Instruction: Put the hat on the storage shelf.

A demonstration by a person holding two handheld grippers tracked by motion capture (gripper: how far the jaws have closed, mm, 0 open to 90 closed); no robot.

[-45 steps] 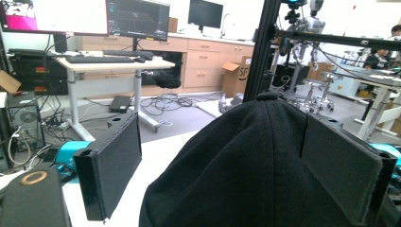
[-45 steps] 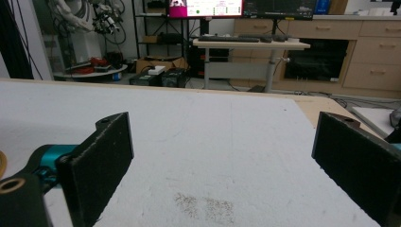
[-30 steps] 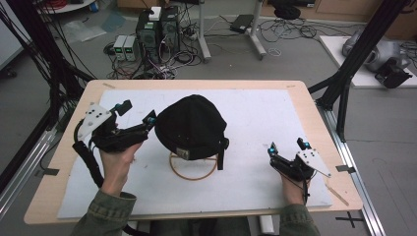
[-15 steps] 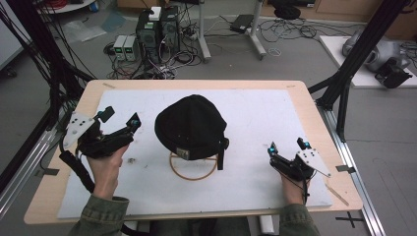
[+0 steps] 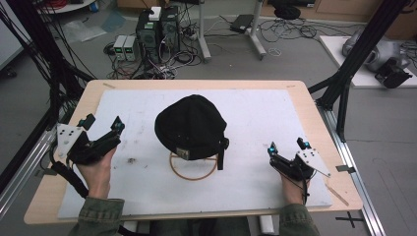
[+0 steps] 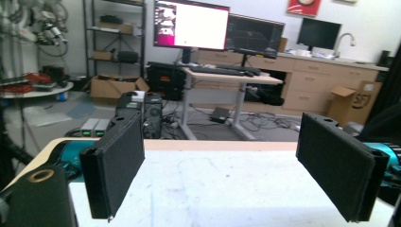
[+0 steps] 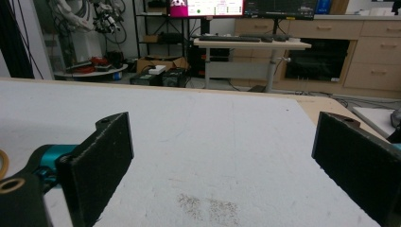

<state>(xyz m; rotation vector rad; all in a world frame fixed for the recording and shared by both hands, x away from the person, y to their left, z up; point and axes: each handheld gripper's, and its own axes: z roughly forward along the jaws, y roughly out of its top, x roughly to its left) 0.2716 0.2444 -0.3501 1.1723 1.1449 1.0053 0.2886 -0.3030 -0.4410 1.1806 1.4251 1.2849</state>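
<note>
Draws the left gripper back to the left, well clear of the black cap sitting over a wooden ring mid worktop, rests the right gripper near right, holds both sets of fingers open and empty, likely finished with the cap.

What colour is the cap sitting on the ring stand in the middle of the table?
Black: the cap is plain black, with a small light label at its front edge, clearest in the high view.

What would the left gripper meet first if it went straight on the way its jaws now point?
Probably nothing on the table. The left gripper, jaws open and empty, points up and right across the white mat, passing behind the black cap. In the left gripper view the mat ahead lies bare to the table's far edge; depth is uncertain.
</note>
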